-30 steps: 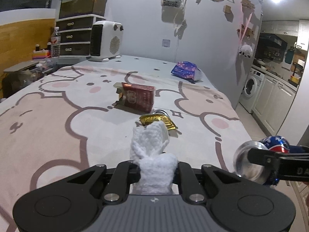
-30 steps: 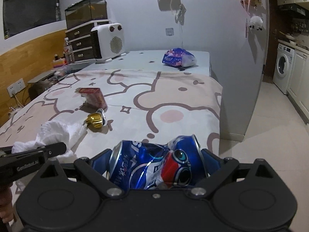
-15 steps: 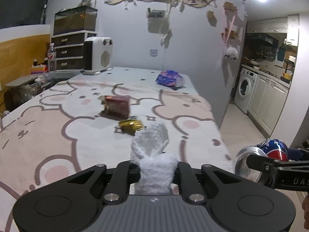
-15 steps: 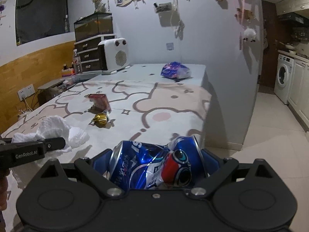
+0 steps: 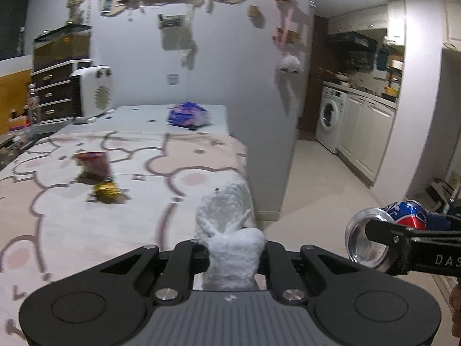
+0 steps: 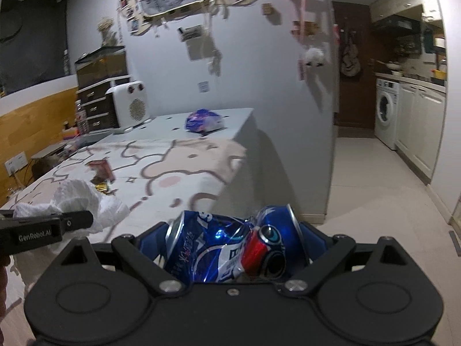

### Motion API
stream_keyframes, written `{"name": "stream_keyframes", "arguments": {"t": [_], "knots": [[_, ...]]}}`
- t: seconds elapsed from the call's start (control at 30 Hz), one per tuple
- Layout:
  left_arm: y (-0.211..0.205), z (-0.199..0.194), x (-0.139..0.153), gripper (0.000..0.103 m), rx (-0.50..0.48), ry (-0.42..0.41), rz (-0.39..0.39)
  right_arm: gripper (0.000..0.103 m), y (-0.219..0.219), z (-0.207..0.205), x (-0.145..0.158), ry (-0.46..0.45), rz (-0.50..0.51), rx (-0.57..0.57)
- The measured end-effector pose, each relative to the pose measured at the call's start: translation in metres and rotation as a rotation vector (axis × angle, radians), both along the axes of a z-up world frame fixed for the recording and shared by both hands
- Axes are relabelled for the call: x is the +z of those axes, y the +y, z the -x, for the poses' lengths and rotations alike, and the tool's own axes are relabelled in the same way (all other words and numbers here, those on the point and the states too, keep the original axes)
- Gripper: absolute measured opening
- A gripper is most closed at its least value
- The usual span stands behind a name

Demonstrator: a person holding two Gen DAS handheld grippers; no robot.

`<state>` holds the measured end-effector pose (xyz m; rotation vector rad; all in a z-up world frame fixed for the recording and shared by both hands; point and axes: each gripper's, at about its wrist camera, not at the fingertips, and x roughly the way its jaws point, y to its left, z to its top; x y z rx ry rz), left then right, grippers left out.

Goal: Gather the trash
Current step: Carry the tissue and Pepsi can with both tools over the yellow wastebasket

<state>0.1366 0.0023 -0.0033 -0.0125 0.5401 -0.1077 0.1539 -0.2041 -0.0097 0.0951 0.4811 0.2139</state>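
Observation:
My left gripper [image 5: 234, 255] is shut on a crumpled white tissue [image 5: 227, 230] and holds it above the table's right edge. It also shows in the right wrist view [image 6: 83, 201]. My right gripper [image 6: 234, 248] is shut on a crushed blue soda can [image 6: 230, 250], held off the table over the floor. The can also shows in the left wrist view [image 5: 386, 230]. A red box [image 5: 93, 164] and a gold wrapper [image 5: 107, 191] lie on the bear-patterned table [image 5: 57, 216].
A blue snack bag [image 5: 187, 116] and a white heater [image 5: 92, 95] sit at the table's far end by drawers [image 5: 54, 92]. A grey wall [image 5: 259, 86] ends beside the table. To the right, tiled floor [image 5: 322, 187] leads past a washing machine [image 5: 328, 118] and cabinets.
Both grippers have risen and pulled back to the right from the table with the tissue and can still held. The table items look farther away.

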Motion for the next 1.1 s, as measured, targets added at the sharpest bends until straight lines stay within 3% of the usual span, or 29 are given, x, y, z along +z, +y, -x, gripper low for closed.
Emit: {"name": "stream_keyframes", "arguments": {"t": [0.5,0.77,1.1], "knots": [[-0.121,-0.017,-0.045,0.013,-0.13,0.101,0.023,0.095,-0.115,0.011,-0.044,0.064,-0.022,-0.153],[-0.164,-0.045,-0.098,0.013,-0.137,0.208,0.003,0.095,-0.158,0.004,-0.092,0.139,-0.034,-0.203],[-0.202,-0.097,-0.187,0.013,-0.116,0.376,-0.025,0.095,-0.188,-0.032,-0.173,0.281,-0.102,-0.243]]}}
